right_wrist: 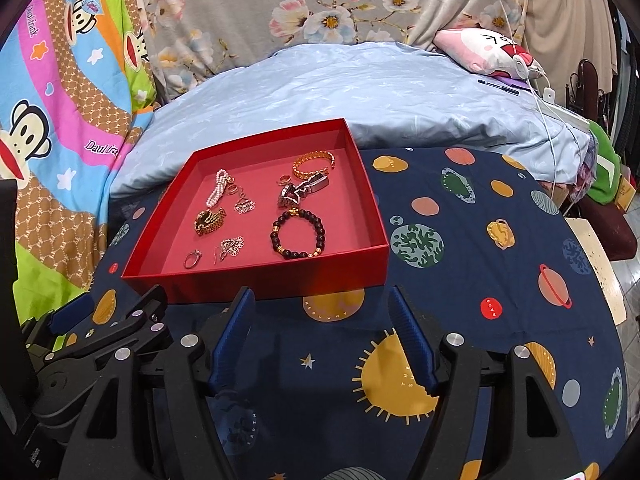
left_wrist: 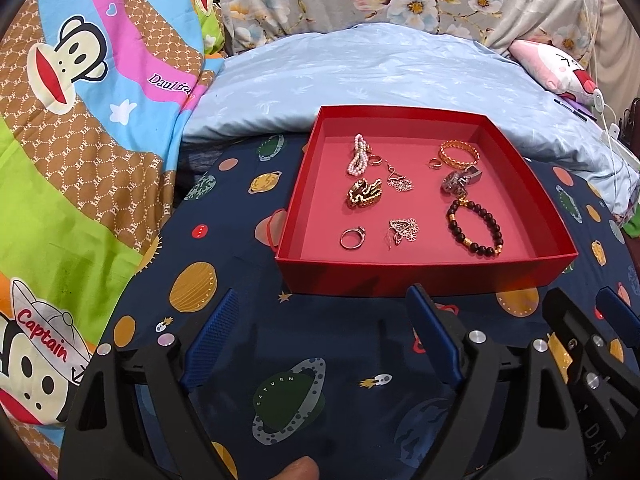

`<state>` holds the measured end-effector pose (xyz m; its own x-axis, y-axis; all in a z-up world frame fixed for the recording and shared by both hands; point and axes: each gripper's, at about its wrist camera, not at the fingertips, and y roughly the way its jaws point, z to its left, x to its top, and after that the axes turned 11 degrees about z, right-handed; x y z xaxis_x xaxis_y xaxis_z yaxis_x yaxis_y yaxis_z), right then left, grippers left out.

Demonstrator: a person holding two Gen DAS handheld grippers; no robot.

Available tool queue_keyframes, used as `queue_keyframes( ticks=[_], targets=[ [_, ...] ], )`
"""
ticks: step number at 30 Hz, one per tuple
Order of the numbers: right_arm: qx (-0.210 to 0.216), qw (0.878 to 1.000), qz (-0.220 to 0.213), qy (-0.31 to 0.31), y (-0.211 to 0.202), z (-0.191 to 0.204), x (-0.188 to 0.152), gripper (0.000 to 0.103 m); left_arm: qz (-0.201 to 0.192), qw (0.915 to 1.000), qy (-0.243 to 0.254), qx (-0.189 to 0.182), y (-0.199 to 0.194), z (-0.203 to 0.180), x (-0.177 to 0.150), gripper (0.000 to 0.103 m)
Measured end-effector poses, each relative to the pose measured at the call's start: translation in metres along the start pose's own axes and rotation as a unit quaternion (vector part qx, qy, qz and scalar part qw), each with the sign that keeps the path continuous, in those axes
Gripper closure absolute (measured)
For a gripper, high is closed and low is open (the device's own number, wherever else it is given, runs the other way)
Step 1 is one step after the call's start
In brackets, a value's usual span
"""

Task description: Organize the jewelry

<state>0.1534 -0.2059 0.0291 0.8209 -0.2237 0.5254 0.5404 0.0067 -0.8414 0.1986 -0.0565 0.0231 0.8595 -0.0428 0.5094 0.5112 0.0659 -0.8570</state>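
Two grippers are held low over the planet-print cloth (left_wrist: 248,364) that covers the bench, each with its jaws spread wide and nothing pinched: the left gripper (left_wrist: 320,320) sits just short of the near wall of the red tray (left_wrist: 420,276), and the right gripper (right_wrist: 322,320) sits just short of the same wall, slightly to the tray's right. All the jewelry is seen lying inside the tray, ahead of both grippers: a silver ring (left_wrist: 353,237) nearest the left gripper, a filigree earring (left_wrist: 402,230) just beside it, a dark bead bracelet (left_wrist: 478,226) ahead and to the right, and farther back a pearl bracelet (left_wrist: 359,154), a gold bangle (left_wrist: 459,154) and a gold-and-black watch band (left_wrist: 365,194). The main risk is judged to be the tray wall: a low forward reach could catch it and shove the light tray across the cloth toward the blue bedding (left_wrist: 360,72) beyond. Small flat pieces such as the ring and earring may be nudged rather than gripped, and the earring hook could snag a neighbour. Collision between the two grippers is also possible, since they stand close side by side. Open room is seen to the right of the right gripper, on bare cloth; to the left of the left gripper the cartoon quilt (left_wrist: 80,160) crowds in. Entry from above is judged safest.
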Motion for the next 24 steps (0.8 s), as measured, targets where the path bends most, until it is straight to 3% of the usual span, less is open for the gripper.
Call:
queue_keyframes(
  ticks=[24],
  targets=[
    [-0.003, 1.000, -0.003, 0.003, -0.0037, 0.0002, 0.0015, 0.031, -0.002, 1.0000, -0.003, 0.005, -0.0019, 0.0055, 0.0024, 0.014]
  ],
)
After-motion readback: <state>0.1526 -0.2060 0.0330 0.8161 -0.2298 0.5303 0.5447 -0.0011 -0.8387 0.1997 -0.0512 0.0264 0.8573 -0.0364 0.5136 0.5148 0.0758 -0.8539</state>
